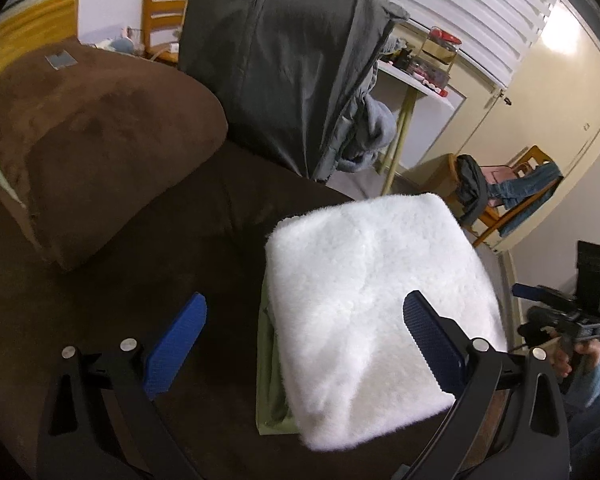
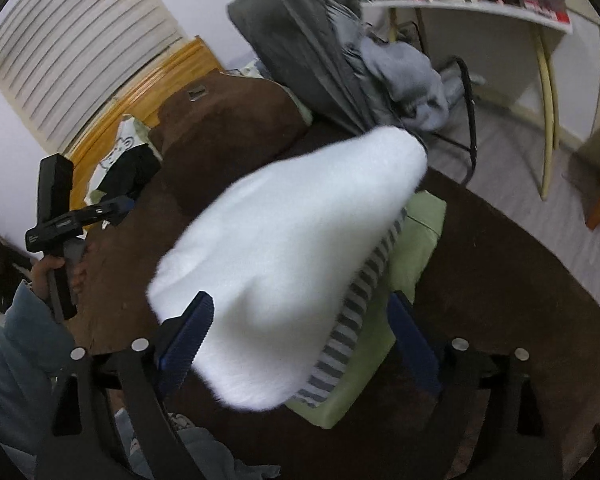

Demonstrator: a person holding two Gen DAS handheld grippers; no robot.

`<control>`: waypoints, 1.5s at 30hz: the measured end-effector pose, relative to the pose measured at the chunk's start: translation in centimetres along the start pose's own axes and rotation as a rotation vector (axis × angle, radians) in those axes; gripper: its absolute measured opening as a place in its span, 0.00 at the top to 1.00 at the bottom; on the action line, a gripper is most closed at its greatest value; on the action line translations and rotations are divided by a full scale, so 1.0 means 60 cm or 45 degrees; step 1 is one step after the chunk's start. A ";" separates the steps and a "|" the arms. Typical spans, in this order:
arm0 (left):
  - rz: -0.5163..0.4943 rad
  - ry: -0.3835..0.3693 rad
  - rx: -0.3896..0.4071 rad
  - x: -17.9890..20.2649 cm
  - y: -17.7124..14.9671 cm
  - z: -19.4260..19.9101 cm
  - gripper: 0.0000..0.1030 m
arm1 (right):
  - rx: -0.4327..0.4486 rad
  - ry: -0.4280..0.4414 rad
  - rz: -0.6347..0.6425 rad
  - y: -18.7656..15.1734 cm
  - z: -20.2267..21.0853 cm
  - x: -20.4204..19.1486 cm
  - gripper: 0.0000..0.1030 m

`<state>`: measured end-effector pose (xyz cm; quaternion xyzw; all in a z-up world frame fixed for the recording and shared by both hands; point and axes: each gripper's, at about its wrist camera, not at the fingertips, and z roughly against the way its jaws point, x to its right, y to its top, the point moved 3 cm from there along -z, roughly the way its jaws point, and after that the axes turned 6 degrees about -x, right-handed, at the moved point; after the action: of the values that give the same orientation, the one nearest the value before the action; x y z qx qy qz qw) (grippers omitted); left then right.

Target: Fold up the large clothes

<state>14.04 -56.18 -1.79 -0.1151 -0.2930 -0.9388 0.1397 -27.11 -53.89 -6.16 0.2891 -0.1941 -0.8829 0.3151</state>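
On the brown blanket-covered bed: folded white fleece tops a striped and green stack | left tongs wide, empty | right tongs wide, nothing gripped | advice: withdraw upward without snagging the pile; square any drooping edge.

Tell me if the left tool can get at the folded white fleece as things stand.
Probably yes: the left tool is open, and the white fleece lies atop the stack just ahead with nothing between them.
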 end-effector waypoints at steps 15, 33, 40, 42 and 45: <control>0.072 0.126 0.051 0.081 -0.125 0.127 0.06 | 0.086 0.012 0.013 -0.095 0.039 -0.142 0.06; -0.038 0.308 0.126 0.192 -0.330 0.224 0.06 | 0.157 -0.424 0.206 -0.260 0.104 -0.295 0.06; -0.090 0.303 0.085 0.224 -0.369 0.207 0.06 | 0.100 -0.477 0.266 -0.306 0.107 -0.284 0.06; -0.087 0.283 0.079 0.229 -0.374 0.201 0.06 | 0.089 -0.486 0.274 -0.314 0.105 -0.278 0.06; -0.077 0.267 0.067 0.235 -0.380 0.189 0.06 | 0.090 -0.489 0.266 -0.320 0.105 -0.274 0.06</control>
<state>-5.16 -34.33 -0.32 -0.0036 -0.3047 -0.9415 0.1441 -29.21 -27.95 -5.07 0.1048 -0.3103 -0.8770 0.3517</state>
